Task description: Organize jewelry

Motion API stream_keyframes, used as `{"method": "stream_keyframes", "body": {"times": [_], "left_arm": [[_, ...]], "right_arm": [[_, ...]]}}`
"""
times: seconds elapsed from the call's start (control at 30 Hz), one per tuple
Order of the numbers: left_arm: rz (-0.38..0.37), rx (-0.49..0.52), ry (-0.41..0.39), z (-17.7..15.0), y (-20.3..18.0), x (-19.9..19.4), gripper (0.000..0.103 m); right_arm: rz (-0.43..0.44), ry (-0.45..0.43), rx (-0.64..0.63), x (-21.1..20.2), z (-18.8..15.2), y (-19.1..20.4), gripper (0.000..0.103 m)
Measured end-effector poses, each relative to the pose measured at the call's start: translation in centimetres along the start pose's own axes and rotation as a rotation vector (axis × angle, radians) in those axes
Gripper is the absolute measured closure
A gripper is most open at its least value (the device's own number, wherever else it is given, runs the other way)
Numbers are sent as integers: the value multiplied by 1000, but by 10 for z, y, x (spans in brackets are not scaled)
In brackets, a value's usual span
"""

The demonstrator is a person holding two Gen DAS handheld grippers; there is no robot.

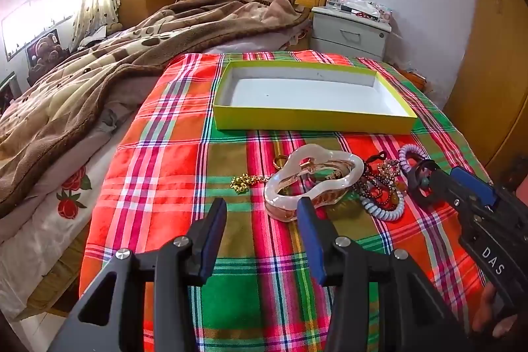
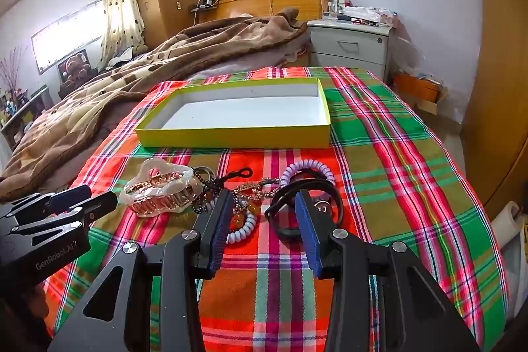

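A shallow yellow box (image 1: 313,121) (image 2: 231,137) with a white inside lies empty on the plaid cloth. In front of it is a jewelry heap: a pearly hair claw (image 1: 349,169) (image 2: 184,183), a gold chain (image 1: 242,182), beaded bracelets (image 1: 376,187) (image 2: 244,190), a lavender spiral tie (image 1: 407,154) (image 2: 310,165), a pale spiral tie (image 1: 386,211) (image 2: 244,230) and a black band (image 1: 415,190) (image 2: 283,231). My left gripper (image 1: 260,202) (image 2: 99,195) hovers open just short of the claw. My right gripper (image 2: 264,193) (image 1: 439,177) is open over the black band, part of the loop between its fingers.
The plaid cloth (image 1: 165,174) covers the foot of a bed. A brown blanket (image 1: 99,78) is bunched to the left. A grey nightstand (image 1: 349,33) with clutter stands behind the box. A wooden wardrobe (image 2: 498,121) lines the right side.
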State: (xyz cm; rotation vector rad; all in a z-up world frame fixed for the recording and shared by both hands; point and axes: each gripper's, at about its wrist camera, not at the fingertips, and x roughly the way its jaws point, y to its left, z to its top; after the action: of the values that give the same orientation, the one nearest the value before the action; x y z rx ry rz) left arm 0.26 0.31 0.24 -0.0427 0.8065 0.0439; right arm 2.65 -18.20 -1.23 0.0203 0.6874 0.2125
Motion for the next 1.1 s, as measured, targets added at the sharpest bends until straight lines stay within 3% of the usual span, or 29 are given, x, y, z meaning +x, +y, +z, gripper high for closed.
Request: {"method": "stream_keyframes", "body": {"times": [1.1], "left_arm": [[2, 1, 20, 0, -1, 5, 57]], "right_arm": [[6, 5, -4, 4, 0, -1, 62]]}}
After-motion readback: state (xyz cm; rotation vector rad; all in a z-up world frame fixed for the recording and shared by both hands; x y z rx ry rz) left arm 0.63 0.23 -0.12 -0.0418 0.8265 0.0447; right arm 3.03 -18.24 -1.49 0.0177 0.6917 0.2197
